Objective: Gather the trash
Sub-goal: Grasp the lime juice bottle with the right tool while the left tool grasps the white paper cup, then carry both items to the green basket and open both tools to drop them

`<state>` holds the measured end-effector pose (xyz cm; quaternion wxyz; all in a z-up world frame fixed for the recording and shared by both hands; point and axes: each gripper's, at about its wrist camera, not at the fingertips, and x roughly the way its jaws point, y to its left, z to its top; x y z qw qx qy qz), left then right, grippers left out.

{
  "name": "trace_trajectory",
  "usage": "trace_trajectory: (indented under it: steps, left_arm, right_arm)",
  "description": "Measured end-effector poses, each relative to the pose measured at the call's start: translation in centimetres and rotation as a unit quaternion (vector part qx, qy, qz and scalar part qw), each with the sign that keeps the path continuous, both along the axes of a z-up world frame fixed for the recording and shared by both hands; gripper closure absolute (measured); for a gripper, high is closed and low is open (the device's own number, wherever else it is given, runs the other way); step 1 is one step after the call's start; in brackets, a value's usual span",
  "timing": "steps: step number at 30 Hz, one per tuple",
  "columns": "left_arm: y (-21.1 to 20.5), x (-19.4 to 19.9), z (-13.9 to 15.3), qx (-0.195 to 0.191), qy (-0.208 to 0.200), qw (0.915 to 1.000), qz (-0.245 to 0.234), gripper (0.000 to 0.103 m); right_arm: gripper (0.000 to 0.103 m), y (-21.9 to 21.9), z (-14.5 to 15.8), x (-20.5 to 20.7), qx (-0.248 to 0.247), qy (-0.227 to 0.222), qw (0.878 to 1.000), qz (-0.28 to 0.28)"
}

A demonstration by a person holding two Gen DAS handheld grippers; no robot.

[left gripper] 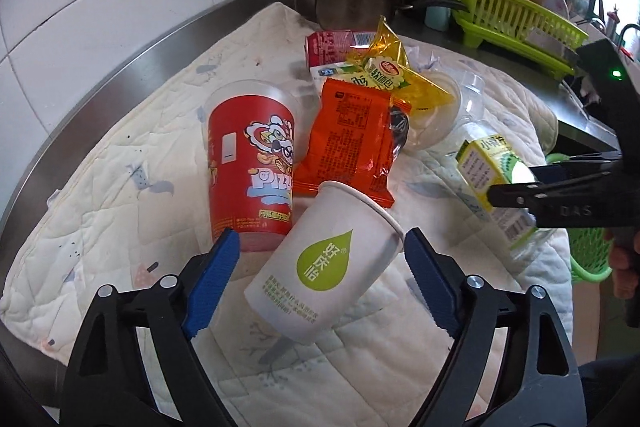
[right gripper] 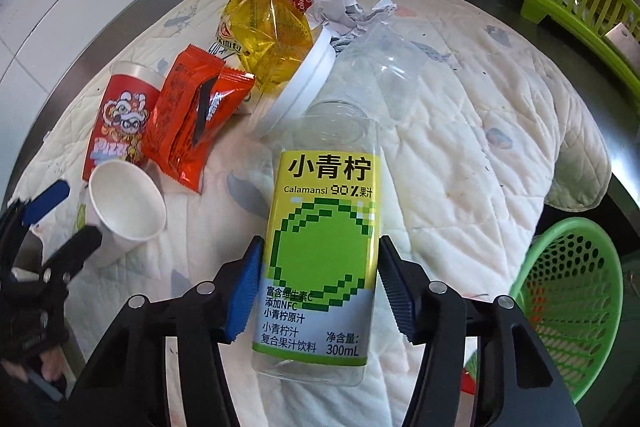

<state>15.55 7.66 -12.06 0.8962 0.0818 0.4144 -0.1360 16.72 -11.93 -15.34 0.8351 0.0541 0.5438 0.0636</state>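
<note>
A white paper cup point(left gripper: 324, 267) with a green drop logo lies tilted on the quilted cloth point(left gripper: 120, 187). It sits between the blue pads of my left gripper point(left gripper: 322, 235), which stands open; a gap shows at the left pad. A clear juice bottle point(right gripper: 320, 227) with a yellow-green label lies on the cloth, and my right gripper point(right gripper: 320, 243) is shut on it, both pads against its sides. In the right wrist view the paper cup point(right gripper: 128, 211) lies at the left, with the left gripper point(right gripper: 60, 219) around it.
Other trash lies behind: a red snack cup point(left gripper: 248, 167), an orange wrapper point(left gripper: 352, 135), a yellow bag point(left gripper: 392, 67), a white tub point(right gripper: 304, 83), crumpled paper point(right gripper: 344, 11). A green basket point(right gripper: 572, 307) stands off the counter's right edge. A steel pot point(left gripper: 352, 7) and a green dish rack point(left gripper: 512, 11) stand at the back.
</note>
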Motion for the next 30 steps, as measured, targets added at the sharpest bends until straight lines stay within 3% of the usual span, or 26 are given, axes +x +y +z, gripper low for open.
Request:
trace_trajectory:
  steps: [3,11,16,18,26,30]
  left_arm:
    - [-0.2,0.4,-0.5,0.002,0.018,0.9997,-0.018,0.03]
    - [-0.4,1.3,-1.5,0.003,0.041,0.9983,-0.041,0.029]
    - [-1.3,0.7,-1.7,0.014,0.035,0.9988,-0.033,0.035]
    - [-1.3,0.4,-1.5,0.007,0.036,0.999,-0.025,0.041]
    - [-2.6,-2.0,-0.3,-0.024,0.032,0.9992,-0.004,0.05]
    - [-4.4,-3.5,0.8,-0.042,0.022,0.9986,-0.022,0.051]
  right_arm:
    - [0.049,-0.2,0.2,-0.9,-0.002,0.001,1.0,0.007]
    - [0.048,-0.3,-0.1,-0.3,0.01,0.008,1.0,0.011]
    - [0.049,-1.0,0.2,-1.0,0.016,-0.005,1.0,0.017]
    - [0.049,-1.4,0.8,-1.7,0.021,-0.013,0.999,0.02]
    - [0.05,-4.8,2.5,-5.3,0.048,-0.026,0.998,0.021]
    - [0.05,-7.2,3.6,-7.6,0.055,-0.037,0.998,0.001]
